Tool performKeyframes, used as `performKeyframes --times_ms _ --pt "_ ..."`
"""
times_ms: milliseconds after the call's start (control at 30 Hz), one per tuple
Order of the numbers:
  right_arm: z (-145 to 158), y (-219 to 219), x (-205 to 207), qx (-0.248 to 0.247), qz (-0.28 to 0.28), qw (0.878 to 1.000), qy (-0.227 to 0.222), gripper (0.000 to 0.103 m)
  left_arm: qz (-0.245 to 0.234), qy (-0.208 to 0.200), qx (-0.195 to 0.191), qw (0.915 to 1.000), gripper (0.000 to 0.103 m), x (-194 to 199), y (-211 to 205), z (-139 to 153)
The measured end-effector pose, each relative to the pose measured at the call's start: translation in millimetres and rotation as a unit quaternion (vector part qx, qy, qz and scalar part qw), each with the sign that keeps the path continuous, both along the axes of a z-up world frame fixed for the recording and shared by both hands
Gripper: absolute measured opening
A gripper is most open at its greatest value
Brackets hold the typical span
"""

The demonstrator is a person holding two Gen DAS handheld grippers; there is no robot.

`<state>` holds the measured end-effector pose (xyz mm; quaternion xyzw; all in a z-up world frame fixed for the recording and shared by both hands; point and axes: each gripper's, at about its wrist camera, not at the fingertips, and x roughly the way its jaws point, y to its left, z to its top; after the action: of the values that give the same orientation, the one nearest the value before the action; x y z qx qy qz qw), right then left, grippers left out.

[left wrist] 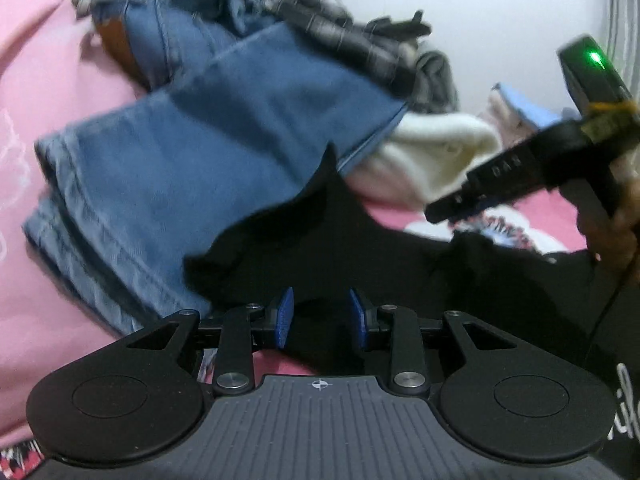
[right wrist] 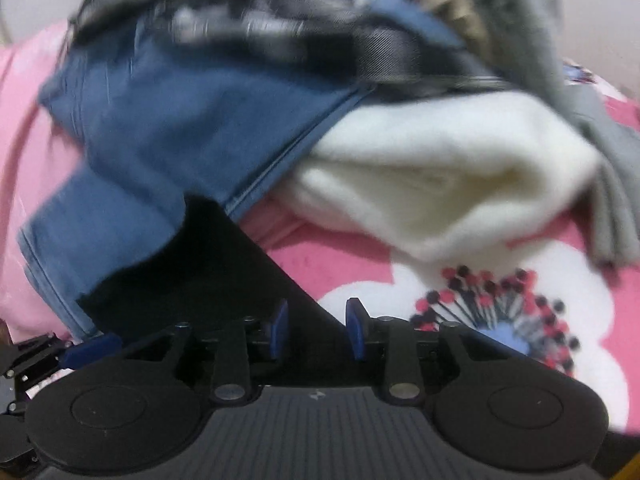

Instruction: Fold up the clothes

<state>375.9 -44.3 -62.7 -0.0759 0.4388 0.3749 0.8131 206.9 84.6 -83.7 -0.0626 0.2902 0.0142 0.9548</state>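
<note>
A black garment point(left wrist: 320, 232) lies on the pink bedspread point(left wrist: 40, 100), partly over a pair of blue jeans point(left wrist: 192, 140). My left gripper point(left wrist: 322, 318) sits low over the black cloth. Its blue pads point(left wrist: 285, 318) stand apart with the cloth between them and show no pinch. In the right wrist view the black garment point(right wrist: 208, 272) runs diagonally under my right gripper point(right wrist: 318, 330). That gripper's jaws are also apart, with the cloth's edge in the gap. The right gripper point(left wrist: 460, 208), held by a hand point(left wrist: 616, 232), comes in from the right in the left wrist view.
A pile of clothes lies behind: blue jeans point(right wrist: 180, 120), a white fleece piece point(right wrist: 440, 176), a dark plaid garment point(right wrist: 280, 28) and a grey one point(right wrist: 600, 140). The bedspread carries a white flower print point(right wrist: 500, 312). A pale wall point(left wrist: 480, 0) rises behind.
</note>
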Motion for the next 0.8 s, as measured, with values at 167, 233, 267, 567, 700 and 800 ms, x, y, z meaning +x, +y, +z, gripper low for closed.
performKeyframes --times_ms 167,233,267,567,700,800 --pt "-14 30 3 -0.056 0.066 0.996 -0.018 0.034 0.02 0.01 0.003 0.9997 0.03 3 8 -8" --pt "-21 40 4 -0.078 0.083 0.993 -0.02 0.034 0.027 0.013 -0.001 0.9995 0.03 4 11 -10" --pt "-25 44 4 -0.088 0.089 0.992 -0.018 0.034 0.03 0.014 -0.004 0.9994 0.03 4 13 -11" --pt "-24 51 -14 -0.112 0.123 0.984 -0.064 0.0 0.04 0.008 -0.007 0.9991 0.03 6 20 -14" --pt "-20 57 -14 -0.087 0.094 0.987 -0.097 0.0 0.052 0.003 -0.001 0.9987 0.028 8 21 -15" --pt "-25 64 -15 -0.075 0.08 0.988 -0.109 0.0 0.056 0.003 0.005 0.9984 0.027 8 21 -16"
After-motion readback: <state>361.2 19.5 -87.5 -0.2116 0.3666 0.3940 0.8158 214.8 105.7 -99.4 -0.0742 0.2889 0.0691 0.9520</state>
